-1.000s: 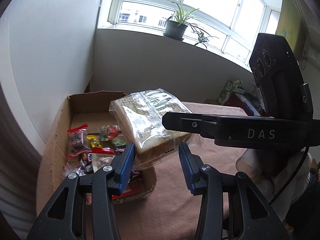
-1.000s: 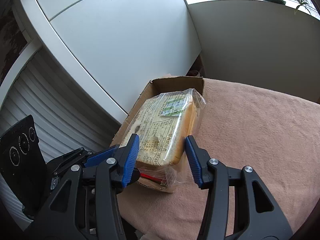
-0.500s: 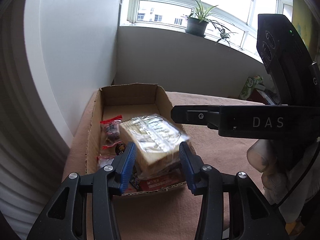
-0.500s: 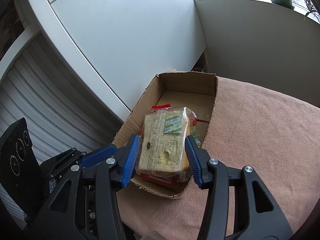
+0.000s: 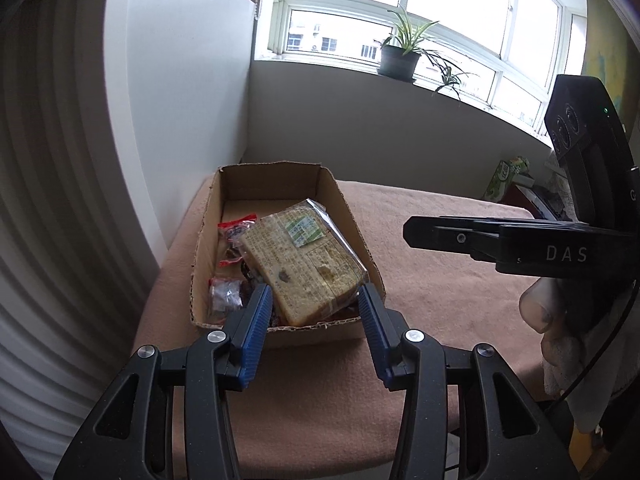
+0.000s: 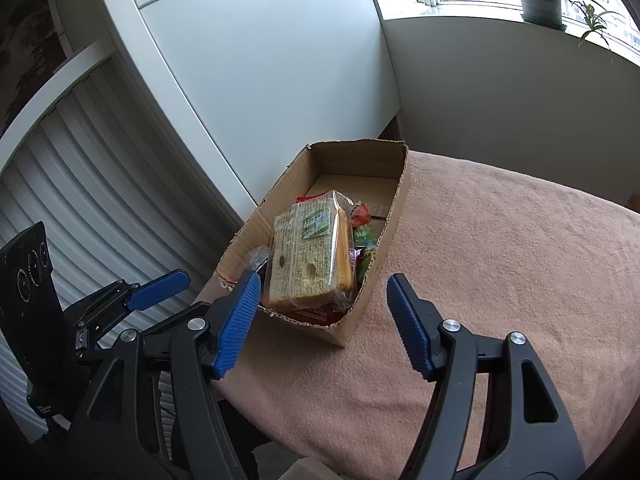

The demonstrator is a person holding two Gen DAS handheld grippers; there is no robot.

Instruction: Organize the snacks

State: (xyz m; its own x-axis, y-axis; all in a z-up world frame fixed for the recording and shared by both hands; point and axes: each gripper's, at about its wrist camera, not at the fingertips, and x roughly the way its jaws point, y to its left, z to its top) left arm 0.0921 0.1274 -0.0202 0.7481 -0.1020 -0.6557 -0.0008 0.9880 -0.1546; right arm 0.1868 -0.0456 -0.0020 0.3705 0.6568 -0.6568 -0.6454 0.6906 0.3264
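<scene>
A bagged loaf of sliced bread (image 5: 304,260) lies in the open cardboard box (image 5: 348,208), on top of several small snack packets (image 5: 226,294). It also shows in the right wrist view (image 6: 310,256), inside the box (image 6: 394,204). My left gripper (image 5: 316,334) is open and empty, just short of the box's near edge. My right gripper (image 6: 322,322) is open and empty, above the box's near corner; its black body (image 5: 500,240) shows in the left wrist view at right.
The box stands on a pink blanket (image 5: 420,248) at its left edge, against a white cabinet wall (image 5: 180,100). A potted plant (image 5: 400,56) sits on the windowsill. A green carton (image 5: 504,174) and clutter lie at the far right.
The right gripper opened and let go of the bread, which now rests in the box. Both grippers have drawn back from the box.
</scene>
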